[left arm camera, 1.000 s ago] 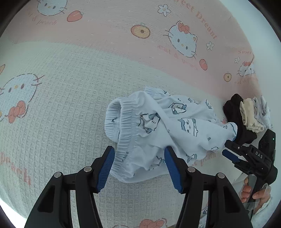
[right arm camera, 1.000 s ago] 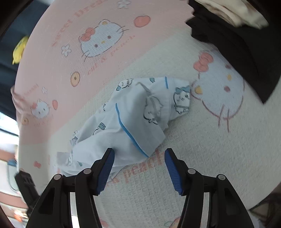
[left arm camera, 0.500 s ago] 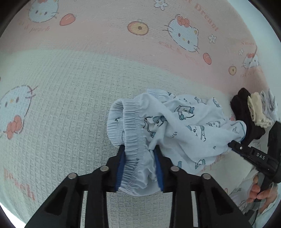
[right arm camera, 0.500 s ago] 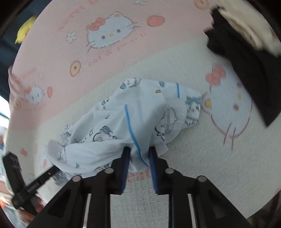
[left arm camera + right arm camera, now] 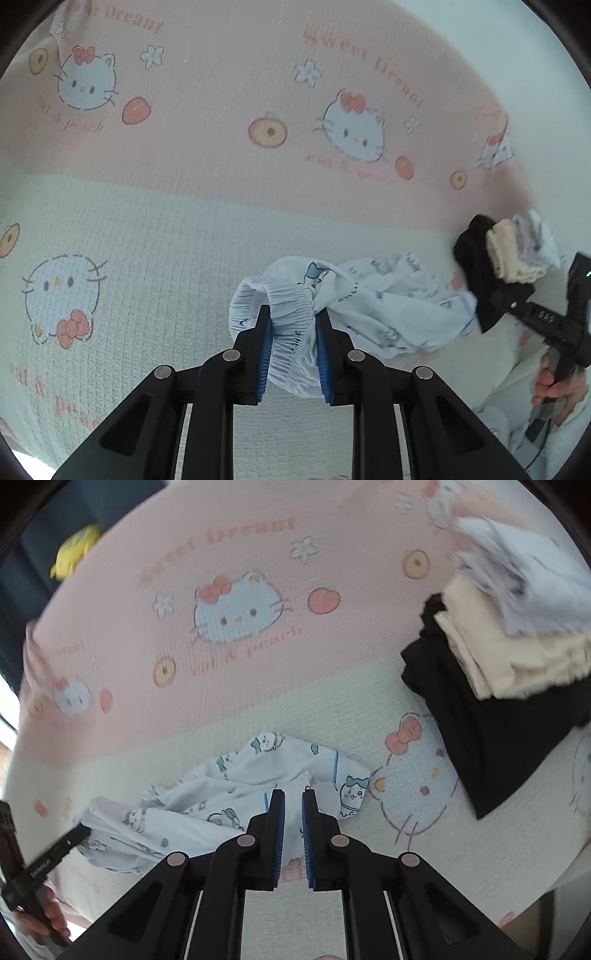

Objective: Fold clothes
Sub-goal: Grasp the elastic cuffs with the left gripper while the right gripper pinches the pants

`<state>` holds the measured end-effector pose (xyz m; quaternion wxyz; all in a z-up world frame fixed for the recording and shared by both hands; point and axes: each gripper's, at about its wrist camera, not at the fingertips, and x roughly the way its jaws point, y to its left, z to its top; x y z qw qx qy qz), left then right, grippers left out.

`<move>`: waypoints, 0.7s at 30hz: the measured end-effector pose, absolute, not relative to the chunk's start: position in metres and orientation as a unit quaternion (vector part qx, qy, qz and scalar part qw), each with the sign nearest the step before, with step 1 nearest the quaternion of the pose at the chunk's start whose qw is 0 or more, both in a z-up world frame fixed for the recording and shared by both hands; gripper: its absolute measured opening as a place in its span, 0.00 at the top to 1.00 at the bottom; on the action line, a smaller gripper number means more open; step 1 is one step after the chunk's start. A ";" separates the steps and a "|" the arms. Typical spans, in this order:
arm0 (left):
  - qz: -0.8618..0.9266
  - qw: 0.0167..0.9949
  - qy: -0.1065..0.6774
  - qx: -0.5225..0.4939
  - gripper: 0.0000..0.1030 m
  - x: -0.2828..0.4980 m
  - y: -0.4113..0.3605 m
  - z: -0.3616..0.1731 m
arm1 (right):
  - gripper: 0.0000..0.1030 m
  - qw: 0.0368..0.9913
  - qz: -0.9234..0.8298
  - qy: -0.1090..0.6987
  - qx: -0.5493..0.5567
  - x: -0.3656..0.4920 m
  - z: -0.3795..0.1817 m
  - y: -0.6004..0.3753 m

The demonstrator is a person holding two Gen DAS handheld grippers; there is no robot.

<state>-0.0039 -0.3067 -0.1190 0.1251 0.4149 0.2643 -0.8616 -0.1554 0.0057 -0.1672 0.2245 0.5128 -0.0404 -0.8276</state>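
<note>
In the left wrist view, the left gripper [image 5: 293, 325] was clamped on the gathered elastic waistband of a pair of pale blue shorts [image 5: 384, 306] printed with small cartoon animals, the bunched band squeezed between its two blue pads. The rest of the shorts trailed rightward in a crumpled heap across the bed cover [image 5: 155, 236], a waffle-textured spread that was white near the camera and pink farther off, patterned with cat faces, peaches and lettering. At the right edge a stack of folded clothes [image 5: 506, 258] sat on the cover, a black piece lowest, a cream one on it and a pale printed one on top. The right gripper [image 5: 513, 304] reached in from the right near that stack, with a hand [image 5: 554, 384] on its handle. In the right wrist view, the right gripper [image 5: 293, 805] was shut down tight on a thin edge of the shorts [image 5: 236, 790], near a blue trim line, its pads almost meeting. The fabric spread away to the left, where the left gripper [image 5: 74, 838] met its far end. The folded stack [image 5: 498, 672] lay to the upper right, apart from the shorts. No container appeared in either view.
</note>
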 end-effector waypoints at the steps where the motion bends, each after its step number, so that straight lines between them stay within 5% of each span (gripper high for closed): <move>1: -0.865 0.120 0.263 0.409 0.82 -0.004 -0.305 -0.112 | 0.93 0.231 -0.820 -0.059 0.520 -0.155 -0.169 0.009; 5: -0.883 0.098 0.241 0.391 0.82 -0.002 -0.295 -0.087 | 0.88 0.234 -0.788 -0.169 0.545 -0.154 -0.184 0.030; 7: -0.892 0.092 0.222 0.384 0.82 -0.003 -0.288 -0.076 | 0.63 0.224 -0.761 -0.235 0.562 -0.151 -0.197 0.042; 12: -0.903 0.079 0.190 0.377 0.82 -0.007 -0.278 -0.065 | 0.50 0.216 -0.708 -0.327 0.587 -0.138 -0.221 0.048; 21: -0.897 0.080 0.185 0.393 0.82 -0.010 -0.280 -0.075 | 0.48 0.109 -0.604 -0.493 0.616 -0.134 -0.264 0.050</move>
